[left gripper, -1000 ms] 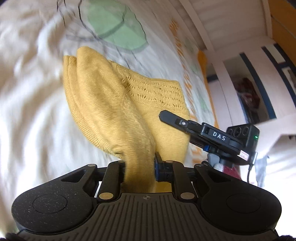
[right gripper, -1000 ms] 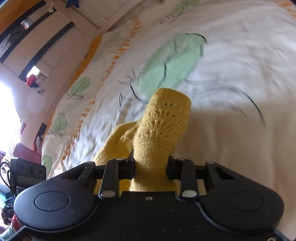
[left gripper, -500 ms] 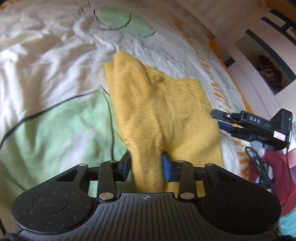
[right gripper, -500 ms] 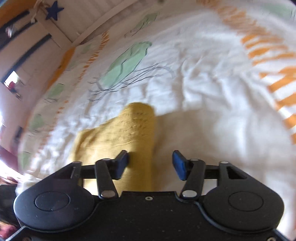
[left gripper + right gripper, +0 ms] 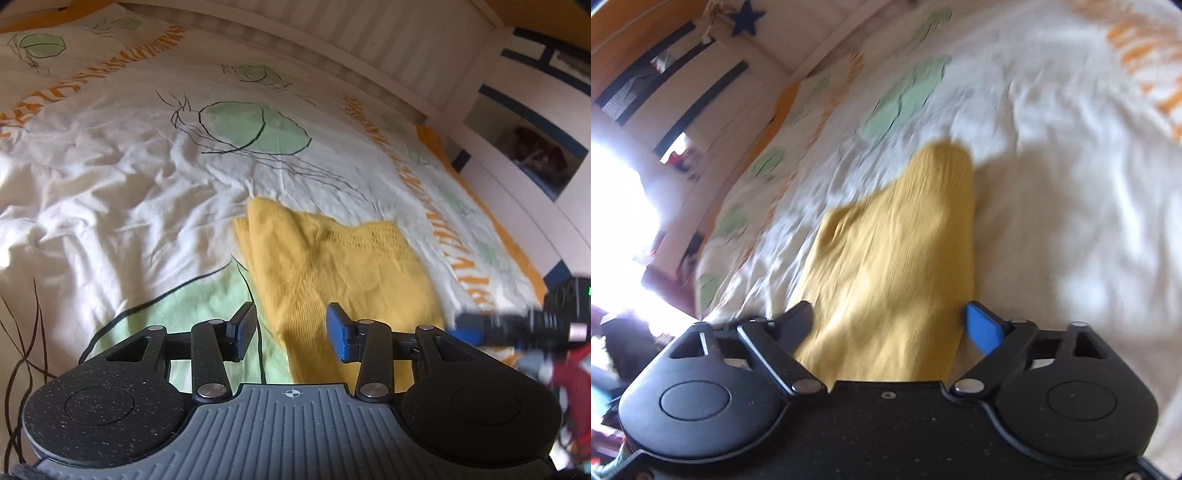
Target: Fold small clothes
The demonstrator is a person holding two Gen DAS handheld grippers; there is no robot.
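Yellow knit garment (image 5: 332,266) lies folded on the white bed sheet (image 5: 110,192), which has green and orange prints. Left gripper (image 5: 291,328) is above the near edge of the garment; its jaws have just been opening and now stand apart, with the cloth seen between them but not pressed. Right gripper (image 5: 890,325) has also just been opening; its jaws are wide apart and do not clamp the garment (image 5: 897,258) lying between them.
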